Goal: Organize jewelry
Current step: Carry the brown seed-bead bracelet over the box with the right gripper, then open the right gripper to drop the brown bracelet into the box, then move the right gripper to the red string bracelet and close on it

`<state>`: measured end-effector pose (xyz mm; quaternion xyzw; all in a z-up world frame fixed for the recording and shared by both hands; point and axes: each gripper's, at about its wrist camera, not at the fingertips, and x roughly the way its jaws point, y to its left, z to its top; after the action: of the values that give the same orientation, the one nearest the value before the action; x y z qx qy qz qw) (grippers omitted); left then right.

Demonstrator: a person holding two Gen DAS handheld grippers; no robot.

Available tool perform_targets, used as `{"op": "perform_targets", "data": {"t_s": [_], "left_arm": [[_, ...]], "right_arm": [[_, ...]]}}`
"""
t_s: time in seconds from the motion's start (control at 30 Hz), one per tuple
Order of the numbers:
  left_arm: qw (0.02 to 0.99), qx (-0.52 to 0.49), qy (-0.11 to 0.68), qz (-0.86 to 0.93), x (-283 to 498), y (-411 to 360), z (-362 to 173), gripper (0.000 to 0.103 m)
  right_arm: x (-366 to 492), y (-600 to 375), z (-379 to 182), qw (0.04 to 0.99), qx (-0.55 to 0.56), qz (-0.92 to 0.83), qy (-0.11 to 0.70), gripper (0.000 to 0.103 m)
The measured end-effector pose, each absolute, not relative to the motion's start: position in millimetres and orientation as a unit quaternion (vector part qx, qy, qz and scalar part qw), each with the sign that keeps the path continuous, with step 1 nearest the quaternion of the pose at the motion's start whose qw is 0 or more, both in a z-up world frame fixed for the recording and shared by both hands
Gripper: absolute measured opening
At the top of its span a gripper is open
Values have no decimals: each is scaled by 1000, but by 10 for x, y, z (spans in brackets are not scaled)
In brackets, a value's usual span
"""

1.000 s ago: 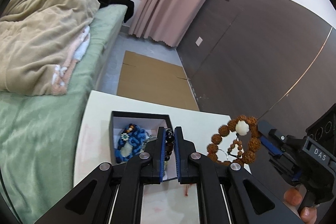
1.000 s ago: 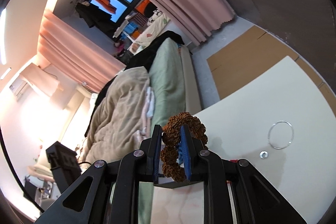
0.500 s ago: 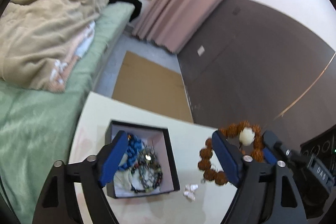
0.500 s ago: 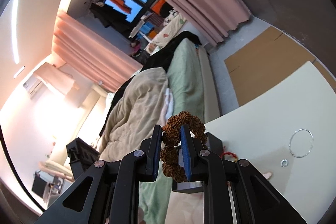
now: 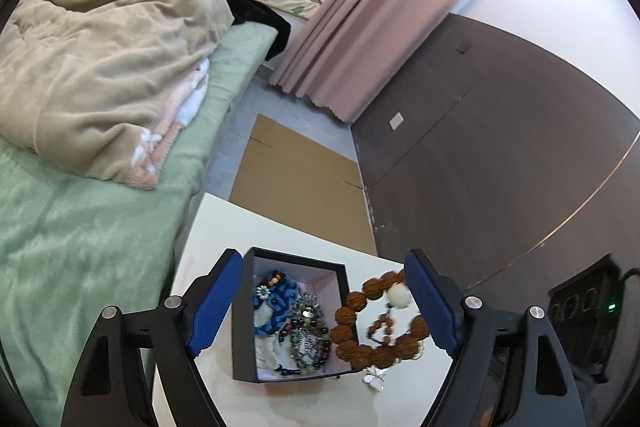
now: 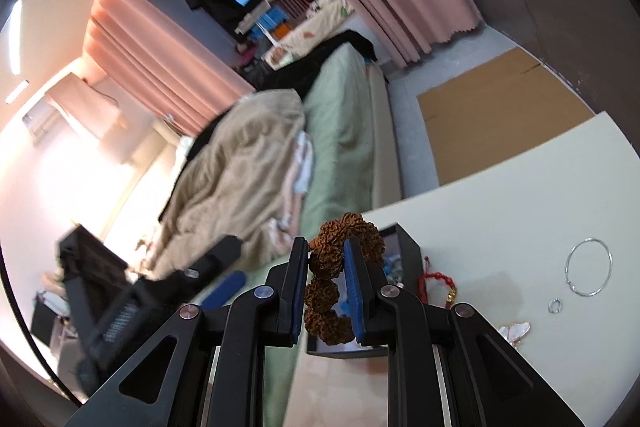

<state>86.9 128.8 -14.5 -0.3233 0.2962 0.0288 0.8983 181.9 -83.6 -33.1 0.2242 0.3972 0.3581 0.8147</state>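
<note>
Transfer of the brown bead bracelet [image 6: 340, 275] to the black jewelry box [image 5: 242, 323] is the step in hand. Right tongs [image 6: 326, 291] are pinching the bracelet between their blue pads; in the left wrist view it hangs over the box's right wall, its white bead [image 5: 399, 297] uppermost, not yet inside. Left tongs [image 5: 320, 307] stand spread wide and hold nothing, framing the box from above. The box rests on the white tabletop [image 5: 280, 235] and already contains a blue bracelet [image 5: 276, 307] and a tangle of dark and grey beads [image 5: 306, 331].

Outstanding on the tabletop: a red cord bracelet [image 6: 438, 279] beside the box, a silver bangle [image 6: 590, 267], a small ring [image 6: 554, 305] and a pale butterfly-shaped piece [image 6: 516, 331].

Judgement: the next move calls for carrying the bracelet leftward, clear of the wall and over the open interior, before releasing. Released at the present position, it would likely catch on the rim or fall outside.
</note>
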Motion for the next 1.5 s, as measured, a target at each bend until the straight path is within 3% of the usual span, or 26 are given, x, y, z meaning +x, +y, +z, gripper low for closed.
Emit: {"op": "perform_targets", "data": {"t_s": [0.3,0.37,0.63,1.5], "left_arm": [[894,-338,288,53,771,1435,-151,83],[894,-339,287,61,758,1457,-155,83],[897,-324,297,44,804,1371,-154,83],[909,-174,379,-9,1206,422,-369,83]], "right_arm": [[1814,-814,-333,819,208,348,406,22],[1848,-760,-402,806,207,351,430,41],[1903,-1035,-484,799,244,327,443,49],[2135,-1709,-701,815,240,203,487,49]]}}
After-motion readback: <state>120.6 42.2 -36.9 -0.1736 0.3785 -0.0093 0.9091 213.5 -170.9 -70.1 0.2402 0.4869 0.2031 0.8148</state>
